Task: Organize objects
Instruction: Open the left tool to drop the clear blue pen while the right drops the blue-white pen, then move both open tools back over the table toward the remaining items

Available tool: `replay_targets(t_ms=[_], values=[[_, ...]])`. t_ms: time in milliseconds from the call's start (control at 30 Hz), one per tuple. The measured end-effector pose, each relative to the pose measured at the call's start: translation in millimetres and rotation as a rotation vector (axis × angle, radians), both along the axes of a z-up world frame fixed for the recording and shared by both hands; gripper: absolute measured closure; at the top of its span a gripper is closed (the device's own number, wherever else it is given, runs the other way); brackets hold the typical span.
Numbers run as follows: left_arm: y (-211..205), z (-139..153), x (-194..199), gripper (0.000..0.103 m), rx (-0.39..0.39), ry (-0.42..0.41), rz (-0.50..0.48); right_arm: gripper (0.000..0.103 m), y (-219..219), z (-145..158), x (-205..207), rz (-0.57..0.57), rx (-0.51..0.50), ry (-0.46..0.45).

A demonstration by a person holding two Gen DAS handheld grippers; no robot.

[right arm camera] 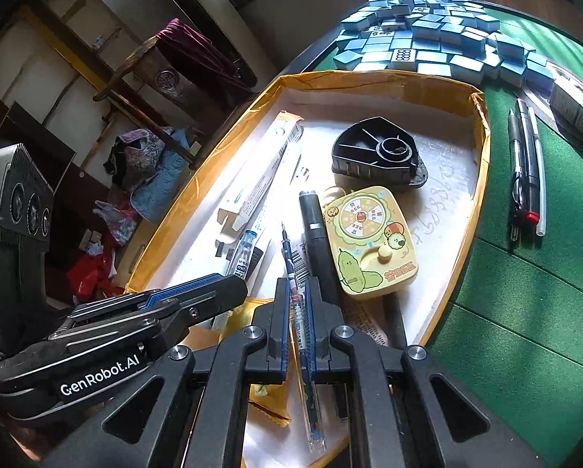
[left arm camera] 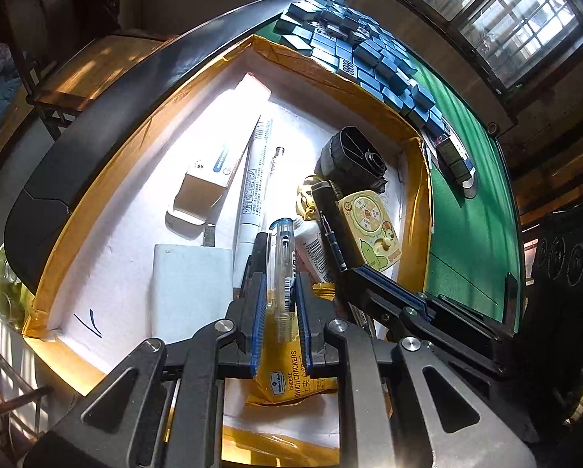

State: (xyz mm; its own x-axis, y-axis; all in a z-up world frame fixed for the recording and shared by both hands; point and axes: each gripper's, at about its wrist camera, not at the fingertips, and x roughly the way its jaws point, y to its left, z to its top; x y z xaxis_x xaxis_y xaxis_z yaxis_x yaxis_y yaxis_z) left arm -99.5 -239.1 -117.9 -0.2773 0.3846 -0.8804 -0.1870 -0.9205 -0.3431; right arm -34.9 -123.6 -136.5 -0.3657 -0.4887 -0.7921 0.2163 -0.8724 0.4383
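shallow white foam tray (left arm camera: 128, 210) with tape-wrapped yellow rim, on green felt table (right arm camera: 525, 312). left gripper (left arm camera: 280, 296): ribbed blue pads narrowly closed on a clear plastic pen (left arm camera: 283, 269) above the tray. right gripper (right arm camera: 296, 312): jaws pinched on a slim blue mechanical pencil (right arm camera: 297, 304). glossy yellow cartoon toy (right arm camera: 369, 241) lies inside.

I see a clear-barrelled pen (left arm camera: 283, 269) with a blue cap end, clamped upright-ish over the box (left arm camera: 143, 132) — a white-floored tray with yellow taped walls. A slim blue patterned pencil (right arm camera: 297, 304) is pinched likewise, tip pointing toward the box's far wall. On the green table (right arm camera: 525, 312), beside the box's right wall, three more pens (right arm camera: 525, 179) lie parallel.
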Motion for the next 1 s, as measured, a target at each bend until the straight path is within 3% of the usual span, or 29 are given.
replay_targets(t_ms=[167,300,367,433,533,600,733,1000], values=[[-3.1,-1.4,-2.2,0.09,0.001,0.009,0.018,0.096,-7.2,4.9,5.6,0.014,0.005,0.044],[-4.2,2.5,0.2,0.088,0.004,0.035,0.025,0.091,-0.2,16.6,10.5,0.021,-0.048,0.072],[-4.2,8.9,3.5,0.081,0.002,0.061,0.033,0.084,10.1,25.7,14.6,0.016,-0.076,0.092],[-3.4,18.8,8.5,0.058,0.015,0.101,0.044,0.069,27.0,36.7,19.7,0.003,-0.102,0.125],[6.3,38.8,19.4,0.05,0.016,0.189,0.044,0.051,61.5,52.5,27.6,-0.015,-0.122,0.187],[21.0,49.6,28.7,0.048,0.017,0.24,0.025,0.042,84.9,59.5,28.5,-0.027,-0.092,0.221],[59.0,56.8,40.1,0.046,0.073,0.26,-0.056,0.035,136.5,66.8,16.1,-0.083,-0.006,0.251],[126.2,50.9,42.5,0.046,0.088,0.255,-0.195,0.035,206.7,50.3,-41.6,-0.161,0.164,0.191]])
